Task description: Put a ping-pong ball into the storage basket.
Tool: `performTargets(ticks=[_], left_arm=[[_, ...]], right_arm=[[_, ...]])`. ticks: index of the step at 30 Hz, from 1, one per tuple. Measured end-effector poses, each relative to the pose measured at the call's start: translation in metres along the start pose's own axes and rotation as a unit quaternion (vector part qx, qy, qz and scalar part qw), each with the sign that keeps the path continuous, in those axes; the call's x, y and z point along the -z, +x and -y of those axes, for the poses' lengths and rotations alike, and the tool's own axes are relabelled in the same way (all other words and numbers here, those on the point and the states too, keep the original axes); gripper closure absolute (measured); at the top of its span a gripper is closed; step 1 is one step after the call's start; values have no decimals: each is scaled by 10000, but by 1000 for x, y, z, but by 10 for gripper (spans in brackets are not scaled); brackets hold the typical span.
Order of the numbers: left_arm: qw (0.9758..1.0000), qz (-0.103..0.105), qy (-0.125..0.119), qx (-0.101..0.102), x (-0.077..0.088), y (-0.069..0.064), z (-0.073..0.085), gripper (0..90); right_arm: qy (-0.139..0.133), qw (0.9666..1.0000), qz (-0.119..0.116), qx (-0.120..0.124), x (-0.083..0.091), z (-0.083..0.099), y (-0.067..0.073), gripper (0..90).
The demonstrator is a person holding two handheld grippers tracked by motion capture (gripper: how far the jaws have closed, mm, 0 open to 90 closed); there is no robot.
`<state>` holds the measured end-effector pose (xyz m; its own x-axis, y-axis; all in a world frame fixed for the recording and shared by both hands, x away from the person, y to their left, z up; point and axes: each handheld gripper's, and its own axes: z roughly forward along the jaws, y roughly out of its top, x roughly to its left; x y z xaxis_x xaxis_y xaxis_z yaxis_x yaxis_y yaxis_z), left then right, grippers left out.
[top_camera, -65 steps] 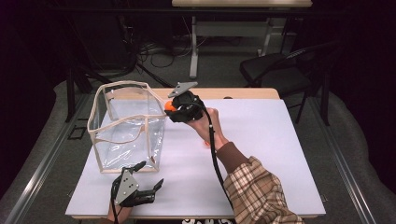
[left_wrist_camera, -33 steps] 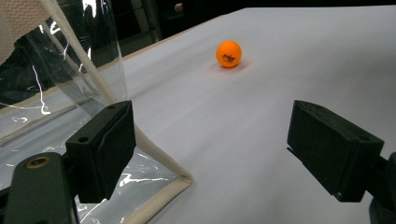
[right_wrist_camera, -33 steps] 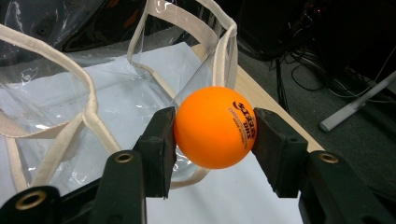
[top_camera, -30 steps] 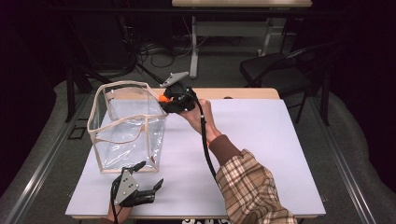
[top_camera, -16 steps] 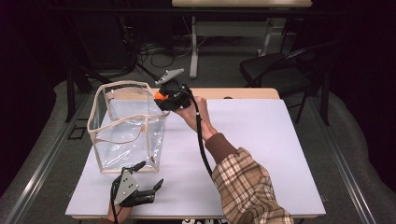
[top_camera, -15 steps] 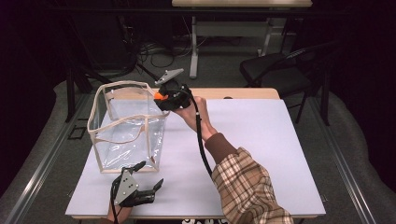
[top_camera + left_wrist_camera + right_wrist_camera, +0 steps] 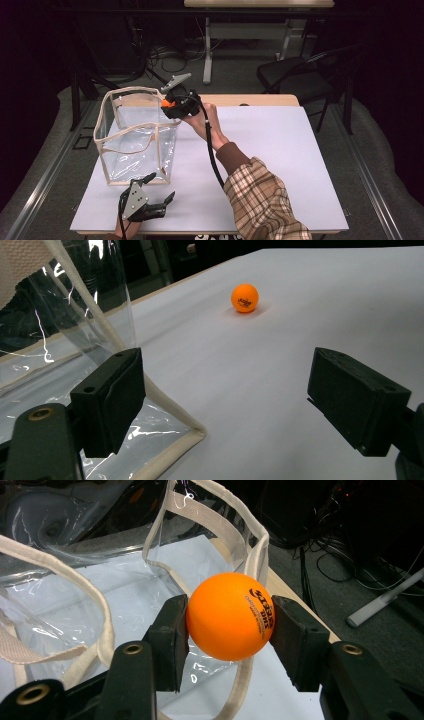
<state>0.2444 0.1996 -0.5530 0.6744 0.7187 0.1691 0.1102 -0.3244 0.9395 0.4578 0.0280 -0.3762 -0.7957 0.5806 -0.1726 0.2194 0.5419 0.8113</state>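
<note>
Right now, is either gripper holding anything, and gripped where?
The right gripper holds an orange ball, its pads pressing on the ball's two opposite sides, at the clear bag's rim. The left gripper stands open, holding nothing.

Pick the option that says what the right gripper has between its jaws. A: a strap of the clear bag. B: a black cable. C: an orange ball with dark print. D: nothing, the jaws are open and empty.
C: in the right gripper view, the right gripper has both pads pressed on the orange ball, held at the rim of the clear bag.
</note>
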Motion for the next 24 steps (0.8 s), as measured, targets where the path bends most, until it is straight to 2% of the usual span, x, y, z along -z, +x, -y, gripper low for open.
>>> performTargets(ticks=[4,15,24], left_arm=[[10000,-16,-12,12,0,0,0,155],[10000,-6,-12,12,0,0,0,155],[10000,8,6,-6,0,0,0,155]], right_arm=[[-71,10000,-16,-9,-1,-2,3,507],[30,9999,-99,38,-9,-5,11,507],[-7,9998,-175,29,-14,-6,13,507]])
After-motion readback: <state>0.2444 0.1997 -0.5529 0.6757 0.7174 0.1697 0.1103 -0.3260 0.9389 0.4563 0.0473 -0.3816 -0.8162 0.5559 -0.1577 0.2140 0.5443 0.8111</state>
